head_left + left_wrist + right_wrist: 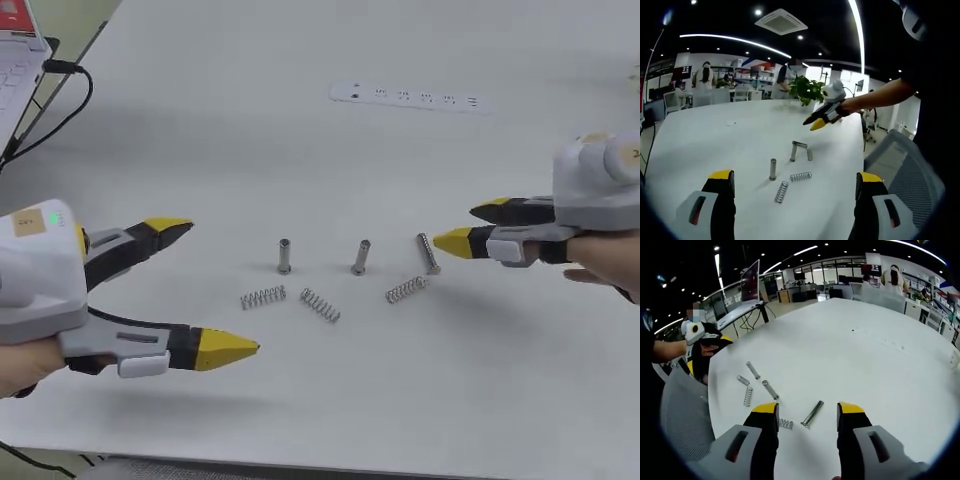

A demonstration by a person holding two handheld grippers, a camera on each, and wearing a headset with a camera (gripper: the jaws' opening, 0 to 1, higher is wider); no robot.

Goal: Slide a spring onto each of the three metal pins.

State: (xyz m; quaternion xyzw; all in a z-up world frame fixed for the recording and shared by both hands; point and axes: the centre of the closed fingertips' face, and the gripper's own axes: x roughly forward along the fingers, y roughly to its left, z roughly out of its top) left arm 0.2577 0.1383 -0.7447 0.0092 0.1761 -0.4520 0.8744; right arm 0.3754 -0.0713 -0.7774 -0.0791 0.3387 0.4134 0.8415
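One big white table [300, 150] holds all my things. It sits in a wide office room with bright lights in a dark ceiling, a green plant [807, 90] at the far side, and people far off by other desks. A white power strip [410, 97] lies on the far part of the table. A laptop [15, 50] sits at the far left corner, with a black cable [62, 100] beside it.

Three metal pins [361, 257] stand in a row in the middle of the table. The left pin [284, 255] and the middle one are upright. The right pin [428, 253] tilts. Three springs [320, 305] lie flat on the near side of the pins, none on a pin yet. The right spring [406, 289] lies just beside the foot of the right pin.

Two grippers are mine. My left gripper [218, 288] hovers at the near left, well apart from the pins. Its jaws are wide and hold nothing. My right gripper [457, 228] is at the right, with its yellow tips just beside the right pin. Its jaws are narrower but apart, and they hold nothing. In the right gripper view the right pin shows just ahead of my jaws, in line with the gap between them.
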